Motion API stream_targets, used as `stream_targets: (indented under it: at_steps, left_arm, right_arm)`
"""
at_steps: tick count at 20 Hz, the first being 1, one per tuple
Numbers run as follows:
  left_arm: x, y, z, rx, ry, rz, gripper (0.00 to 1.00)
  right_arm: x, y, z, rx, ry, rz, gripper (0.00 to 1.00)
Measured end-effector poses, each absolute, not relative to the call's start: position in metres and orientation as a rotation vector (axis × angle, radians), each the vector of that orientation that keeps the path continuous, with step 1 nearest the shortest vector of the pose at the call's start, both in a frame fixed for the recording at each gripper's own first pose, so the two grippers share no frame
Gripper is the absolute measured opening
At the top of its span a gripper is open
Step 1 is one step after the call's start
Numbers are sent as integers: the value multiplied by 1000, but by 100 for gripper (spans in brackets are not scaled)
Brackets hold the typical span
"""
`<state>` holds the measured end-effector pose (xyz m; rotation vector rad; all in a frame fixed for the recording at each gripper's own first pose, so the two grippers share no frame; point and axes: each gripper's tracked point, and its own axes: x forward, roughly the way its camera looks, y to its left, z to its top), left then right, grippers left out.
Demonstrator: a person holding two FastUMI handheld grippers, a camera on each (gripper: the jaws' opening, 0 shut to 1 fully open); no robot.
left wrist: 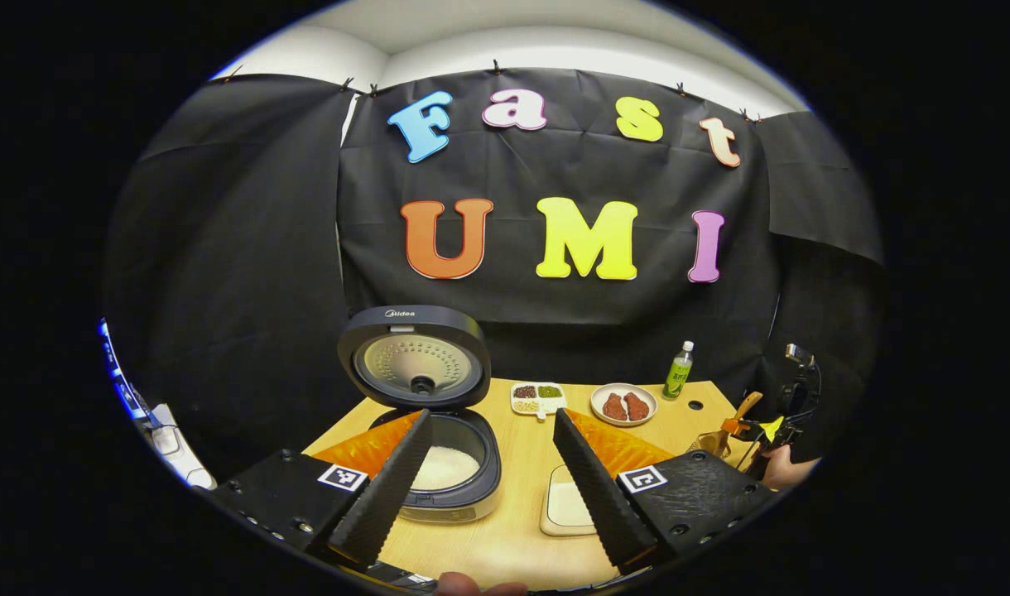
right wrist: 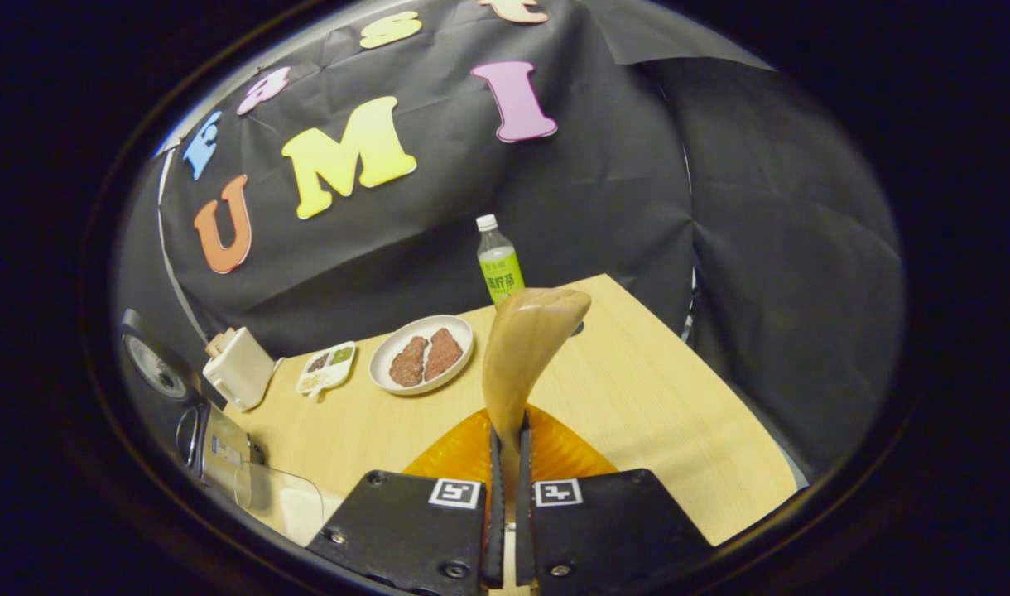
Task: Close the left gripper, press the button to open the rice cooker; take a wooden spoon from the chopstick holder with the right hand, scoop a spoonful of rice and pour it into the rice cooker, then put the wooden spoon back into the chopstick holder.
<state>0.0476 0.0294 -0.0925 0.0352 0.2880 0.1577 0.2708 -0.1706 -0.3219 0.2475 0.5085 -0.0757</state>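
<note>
Two claws: right claw [right wrist: 505,463] clamps pale wooden spoon [right wrist: 526,352]; left claw [left wrist: 492,480] spread wide.

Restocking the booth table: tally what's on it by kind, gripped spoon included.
Rice cooker: 1
Wooden spoon: 1
Green-labelled bottle: 1
Plate of meat: 1
Divided grain dish: 1
Rice tray: 1
Total: 6

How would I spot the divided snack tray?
Start at the open rice cooker on the wooden table. Just right of its raised lid sits the small white tray. Unlike the round plate beside it, it is rectangular, with compartments.
</note>
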Motion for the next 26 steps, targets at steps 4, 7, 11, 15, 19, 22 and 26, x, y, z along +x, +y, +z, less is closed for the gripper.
stream_targets:
  at_steps: [4,7,11,15,19,22,26]
  left_arm:
    - [48,29,-93,45,296,160,95]
    - [50,29,-94,57,298,156,95]
    - [57,29,-86,49,275,143,95]
    - [68,34,-78,60,242,133,95]
    - [76,43,-61,46,206,118,95]
    - [82,59,-41,44,169,128,95]
    - [99,90,-18,41,143,161,95]
  right_arm:
    - [271,-169,-330,250,504,-69,15]
    - [271,-168,-329,248,487,-69,16]
    - [263,-175,-310,263,454,-78,28]
    - [257,-198,-274,234,398,-140,58]
    - [244,-212,-225,157,315,-204,82]
    - [226,-203,-189,118,276,-203,100]
    - [205,-162,-146,100,241,-138,100]
